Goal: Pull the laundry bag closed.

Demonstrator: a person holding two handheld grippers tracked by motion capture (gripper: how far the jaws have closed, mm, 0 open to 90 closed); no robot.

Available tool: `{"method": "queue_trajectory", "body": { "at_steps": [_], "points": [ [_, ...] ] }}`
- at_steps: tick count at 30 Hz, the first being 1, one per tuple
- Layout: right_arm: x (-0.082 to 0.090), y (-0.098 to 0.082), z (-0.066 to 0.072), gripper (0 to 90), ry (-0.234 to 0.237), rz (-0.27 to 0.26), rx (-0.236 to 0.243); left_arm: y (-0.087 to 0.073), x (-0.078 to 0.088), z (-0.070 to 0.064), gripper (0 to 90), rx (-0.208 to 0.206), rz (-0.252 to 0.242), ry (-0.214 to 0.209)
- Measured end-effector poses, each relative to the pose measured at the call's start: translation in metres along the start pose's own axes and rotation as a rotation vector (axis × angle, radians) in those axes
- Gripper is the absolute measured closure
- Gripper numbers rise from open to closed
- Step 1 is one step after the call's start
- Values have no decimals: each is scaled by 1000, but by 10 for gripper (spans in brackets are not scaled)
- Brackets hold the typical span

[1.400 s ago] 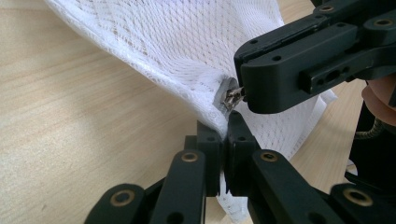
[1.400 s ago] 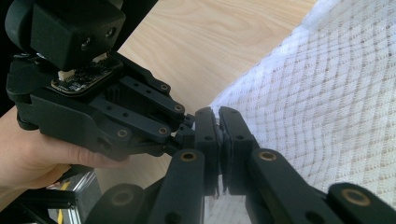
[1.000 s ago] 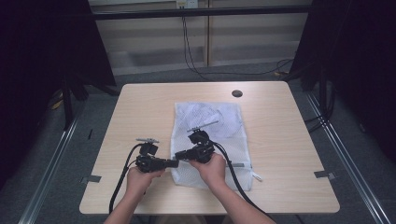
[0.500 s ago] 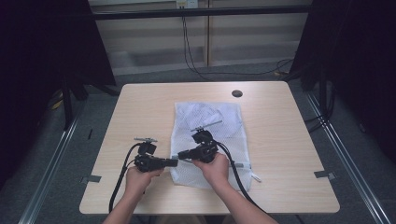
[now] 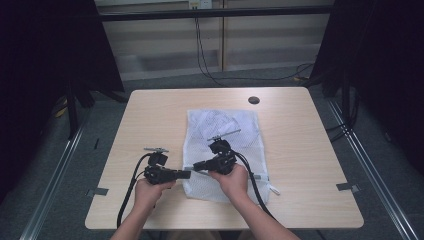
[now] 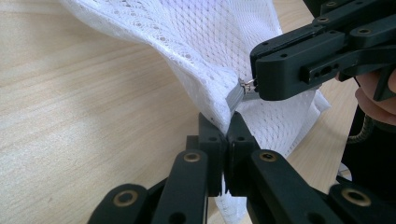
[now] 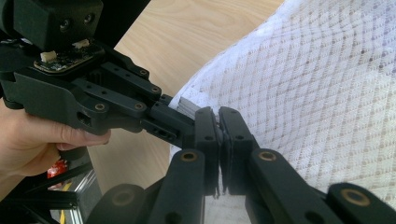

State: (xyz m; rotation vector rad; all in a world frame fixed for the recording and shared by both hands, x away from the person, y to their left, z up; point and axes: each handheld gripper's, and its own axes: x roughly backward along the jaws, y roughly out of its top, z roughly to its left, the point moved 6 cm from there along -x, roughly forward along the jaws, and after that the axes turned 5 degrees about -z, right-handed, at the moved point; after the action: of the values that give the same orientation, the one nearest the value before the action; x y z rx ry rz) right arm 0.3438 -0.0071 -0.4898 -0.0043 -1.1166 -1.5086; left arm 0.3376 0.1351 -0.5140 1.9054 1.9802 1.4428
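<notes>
Zipper work on the mesh laundry bag [image 5: 222, 150], which lies flat mid-table, centre of the high view. I've got my left gripper [image 6: 228, 133] clamped on the bag's edge and my right gripper [image 6: 254, 84] pinching the zipper pull [image 6: 235, 95]. Looks barely started, with most of the zip still to run.

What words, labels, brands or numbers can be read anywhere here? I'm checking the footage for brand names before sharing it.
None can be read.
The white mesh bag carries no print or tag with lettering.
The left gripper and right gripper bear no readable markings.
The small circuit board on the left gripper's body may carry marks, but they are too small to read.
The wooden table is plain.
</notes>
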Motion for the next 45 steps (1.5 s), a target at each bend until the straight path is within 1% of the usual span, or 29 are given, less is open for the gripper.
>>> {"method": "queue_trajectory", "body": {
  "at_steps": [3,5,6,10,18,20,21,29,33,34,35,36,37,38,41,44,45],
  "points": [
    [1,0,-1,871,-14,1,7,1,1,1,880,2,-2,5],
    [5,-1,-5,871,-10,-3,-19,1,3,1,880,6,-11,4],
    [5,-1,-6,871,-4,-8,-12,1,2,0,880,9,-11,-2],
    [7,-2,-6,870,-9,-3,-6,1,1,0,880,8,-4,-3],
    [10,-4,-8,871,-8,-1,-8,1,2,0,880,15,-8,-5],
    [11,-4,-11,871,-17,-1,-5,2,2,0,880,15,-8,-5],
    [11,-4,-11,870,-12,0,-13,2,2,0,880,15,-8,-5],
    [13,-4,-11,870,-13,-3,-7,1,2,-1,879,12,-2,-12],
    [14,-4,-11,871,-21,1,-6,1,2,0,880,7,1,-6],
    [16,-4,-14,871,-33,4,-6,2,3,0,880,13,-6,2],
    [18,-4,-16,870,-31,-3,-6,2,4,1,881,18,-11,3],
    [18,-4,-16,870,-31,-3,-6,2,5,1,881,25,-14,-4],
    [19,-4,-17,871,-29,-8,-13,3,5,1,881,19,-12,-9],
    [21,-4,-18,870,-23,-10,-21,2,4,0,880,23,-14,-14],
    [24,-4,-19,870,-32,-10,-17,2,2,0,880,18,-7,-13],
    [24,-5,-19,870,-30,-7,-19,2,2,-1,880,21,-7,-15],
    [24,-6,-19,870,-27,-6,-13,2,2,-1,880,23,-7,-16]
  ]
}}
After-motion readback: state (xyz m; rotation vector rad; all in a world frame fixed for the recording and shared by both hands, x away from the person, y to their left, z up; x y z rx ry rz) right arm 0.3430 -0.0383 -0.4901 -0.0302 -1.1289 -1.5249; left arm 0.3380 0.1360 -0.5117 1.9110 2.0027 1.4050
